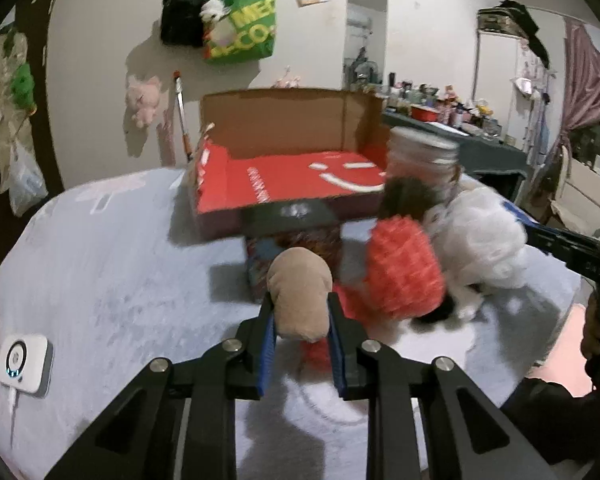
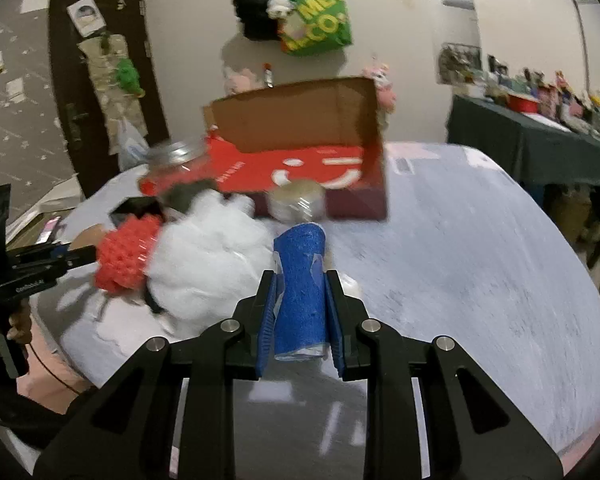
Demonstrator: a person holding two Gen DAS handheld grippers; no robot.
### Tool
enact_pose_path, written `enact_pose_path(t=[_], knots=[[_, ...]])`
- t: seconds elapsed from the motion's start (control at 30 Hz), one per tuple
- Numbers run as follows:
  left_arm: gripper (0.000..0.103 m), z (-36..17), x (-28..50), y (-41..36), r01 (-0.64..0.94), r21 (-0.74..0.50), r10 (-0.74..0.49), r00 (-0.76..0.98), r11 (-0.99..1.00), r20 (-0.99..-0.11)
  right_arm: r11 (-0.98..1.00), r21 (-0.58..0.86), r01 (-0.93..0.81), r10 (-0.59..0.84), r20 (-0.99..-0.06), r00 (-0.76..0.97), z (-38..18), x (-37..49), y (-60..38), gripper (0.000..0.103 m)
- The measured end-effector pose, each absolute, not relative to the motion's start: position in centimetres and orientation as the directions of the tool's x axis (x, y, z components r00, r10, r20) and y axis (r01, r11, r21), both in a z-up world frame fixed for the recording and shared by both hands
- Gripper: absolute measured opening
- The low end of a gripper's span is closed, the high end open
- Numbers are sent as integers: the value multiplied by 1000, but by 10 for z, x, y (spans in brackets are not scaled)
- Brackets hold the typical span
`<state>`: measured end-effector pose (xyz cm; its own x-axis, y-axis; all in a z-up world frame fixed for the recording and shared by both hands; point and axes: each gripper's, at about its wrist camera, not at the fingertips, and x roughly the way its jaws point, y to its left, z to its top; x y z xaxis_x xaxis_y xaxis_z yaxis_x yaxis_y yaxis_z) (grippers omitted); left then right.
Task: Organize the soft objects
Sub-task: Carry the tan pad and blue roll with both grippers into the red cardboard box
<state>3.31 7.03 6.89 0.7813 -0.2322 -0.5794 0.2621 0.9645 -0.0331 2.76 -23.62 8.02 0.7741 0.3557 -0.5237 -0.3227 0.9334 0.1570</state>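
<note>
clamped between the blue pads of the left gripper (image 1: pixel 301 318): a tan plush piece (image 1: pixel 300 298), pinched at its middle and held above the grey-blue bedspread (image 1: pixel 100 280). gripped likewise in the right gripper (image 2: pixel 301 314): a blue foam roll (image 2: pixel 301 284), squeezed narrow at the waist between the closed-in fingers, upright along them. just beyond both, still heaped on the bedspread: a red knitted piece (image 1: pixel 404 272) touching a fluffy white plush (image 1: pixel 476 240), with something dark tucked under them, too blurred to name. behind the heap, a clear ribbed jar (image 1: pixel 422 158), a second lidded jar (image 2: pixel 298 200) and a small patterned box with a dark top (image 1: pixel 296 240), all near the front edge of the open red cardboard box (image 1: pixel 292 176). nothing soft visible inside that box, as far as the red floor showed. judged early in the task: two items in hand but not yet placed, at least the red and white pieces left to gather, and the destination only guessed to be the red box.
</note>
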Motion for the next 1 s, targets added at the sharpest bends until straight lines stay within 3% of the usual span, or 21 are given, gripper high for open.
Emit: enact_pose_path(t=[0.2, 0.7, 1.0], knots=[[24, 75, 35, 55, 316, -52, -287, 765, 947, -576, 916, 166, -365, 396, -513, 761, 87, 35, -220, 22], [24, 110, 72, 63, 308, -24, -270, 789, 951, -552, 920, 161, -357, 389, -492, 779, 112, 69, -230, 22], [24, 131, 129, 67, 353, -4, -284, 746, 936, -602, 907, 124, -403, 403, -537, 741, 136, 130, -228, 22]])
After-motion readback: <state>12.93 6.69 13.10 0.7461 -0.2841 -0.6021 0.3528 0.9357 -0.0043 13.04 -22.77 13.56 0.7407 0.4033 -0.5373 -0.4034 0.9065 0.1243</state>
